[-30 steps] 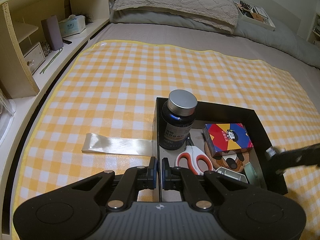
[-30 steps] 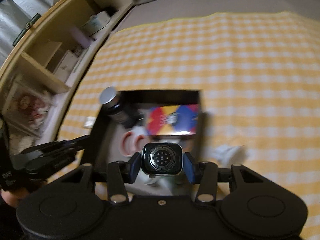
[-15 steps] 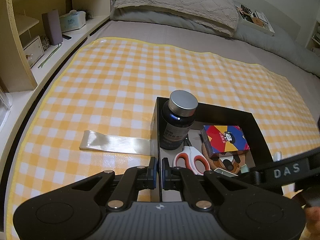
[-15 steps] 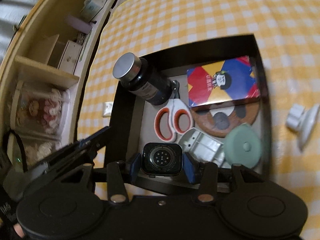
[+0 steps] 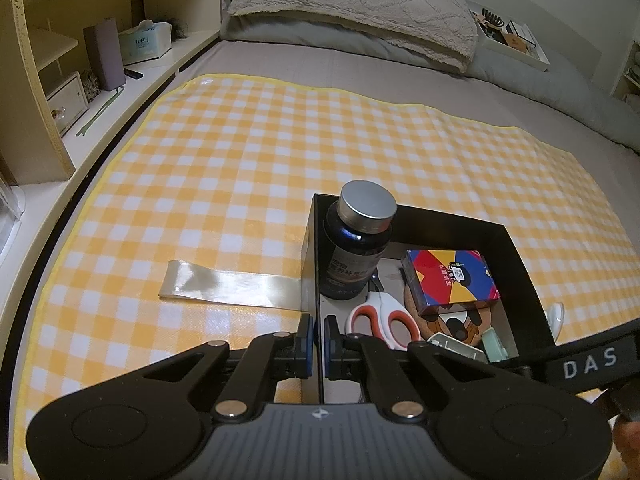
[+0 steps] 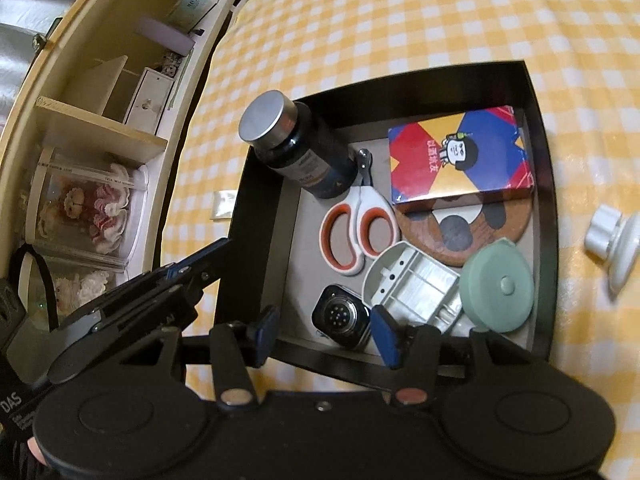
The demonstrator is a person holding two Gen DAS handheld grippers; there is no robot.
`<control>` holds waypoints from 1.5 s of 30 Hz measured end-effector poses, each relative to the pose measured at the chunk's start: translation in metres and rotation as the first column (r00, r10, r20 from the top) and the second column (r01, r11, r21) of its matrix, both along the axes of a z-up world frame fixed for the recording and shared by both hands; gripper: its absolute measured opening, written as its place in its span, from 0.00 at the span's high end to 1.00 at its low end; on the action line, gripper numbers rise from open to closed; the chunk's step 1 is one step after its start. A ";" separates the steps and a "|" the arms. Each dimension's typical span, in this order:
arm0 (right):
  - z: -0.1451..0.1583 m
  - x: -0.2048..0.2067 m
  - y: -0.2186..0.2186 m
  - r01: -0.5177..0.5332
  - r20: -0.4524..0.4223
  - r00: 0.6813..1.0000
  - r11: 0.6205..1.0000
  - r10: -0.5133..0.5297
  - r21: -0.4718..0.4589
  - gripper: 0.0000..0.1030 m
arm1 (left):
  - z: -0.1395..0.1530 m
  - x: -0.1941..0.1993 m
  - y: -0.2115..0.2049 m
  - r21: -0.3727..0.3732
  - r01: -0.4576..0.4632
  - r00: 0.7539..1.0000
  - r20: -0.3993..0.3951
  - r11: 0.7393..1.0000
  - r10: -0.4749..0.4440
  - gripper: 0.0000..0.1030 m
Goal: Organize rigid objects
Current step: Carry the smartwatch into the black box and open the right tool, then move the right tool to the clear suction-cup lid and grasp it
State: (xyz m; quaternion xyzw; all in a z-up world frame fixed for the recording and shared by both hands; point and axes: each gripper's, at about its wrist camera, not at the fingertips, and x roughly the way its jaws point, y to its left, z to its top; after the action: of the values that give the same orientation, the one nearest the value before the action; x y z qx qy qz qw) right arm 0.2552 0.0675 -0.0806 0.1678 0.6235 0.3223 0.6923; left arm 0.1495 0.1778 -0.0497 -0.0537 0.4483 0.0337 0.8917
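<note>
A black box (image 6: 544, 216) sits on the yellow checked cloth. It holds a dark bottle (image 6: 296, 148), scissors (image 6: 356, 232), a colourful card box (image 6: 460, 156), a wooden coaster, a grey plastic part (image 6: 412, 284), a green round case (image 6: 496, 284) and a black watch body (image 6: 342, 316). My right gripper (image 6: 326, 332) is open above the box's near wall, its fingers either side of the watch body, which lies on the box floor. My left gripper (image 5: 316, 334) is shut on the box's left wall (image 5: 312, 240).
A white knob-shaped piece (image 6: 612, 244) lies on the cloth right of the box. A shiny tape strip (image 5: 228, 284) lies left of it. Shelves with boxes (image 5: 80, 60) line the left; pillows (image 5: 352, 4) lie at the far end.
My right gripper has moved over the box, lowered, and opened, and the watch body it held now lies in the box. My left gripper has stayed shut on the box wall.
</note>
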 end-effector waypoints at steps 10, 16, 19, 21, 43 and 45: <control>0.013 -0.004 -0.003 -0.020 0.051 0.998 1.000 0.021 -0.008 0.49 | 0.000 0.000 0.000 0.000 0.000 1.000 0.000 1.000 0.000 0.95; 0.024 -0.008 -0.008 -0.029 0.100 0.994 0.999 0.031 -0.020 0.46 | 0.001 0.002 0.000 0.014 -0.002 1.000 -0.007 1.000 0.002 0.95; 0.029 -0.010 -0.011 -0.037 0.121 0.992 0.999 0.040 -0.024 0.45 | 0.001 0.003 -0.002 0.021 -0.010 1.000 -0.015 1.000 0.010 0.95; 0.033 -0.012 -0.013 -0.042 0.142 0.989 0.999 0.046 -0.029 0.45 | 0.001 0.004 -0.002 0.023 -0.016 1.000 -0.020 1.000 0.016 0.95; 0.085 0.001 -0.063 0.087 0.550 0.834 0.976 0.037 -0.198 0.08 | -0.001 0.011 -0.014 0.095 -0.004 0.999 -0.035 0.995 0.007 0.94; 0.084 0.006 -0.072 0.125 0.560 0.828 0.969 0.017 -0.215 0.05 | -0.001 0.011 -0.013 0.098 -0.004 0.999 -0.031 0.995 0.008 0.95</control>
State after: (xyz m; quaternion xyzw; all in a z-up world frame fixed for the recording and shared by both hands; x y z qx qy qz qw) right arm 0.2613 -0.0050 0.0029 -0.0015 0.4241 0.2588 0.8679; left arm 0.1602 0.1644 -0.0506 -0.0109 0.4599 0.0590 0.8859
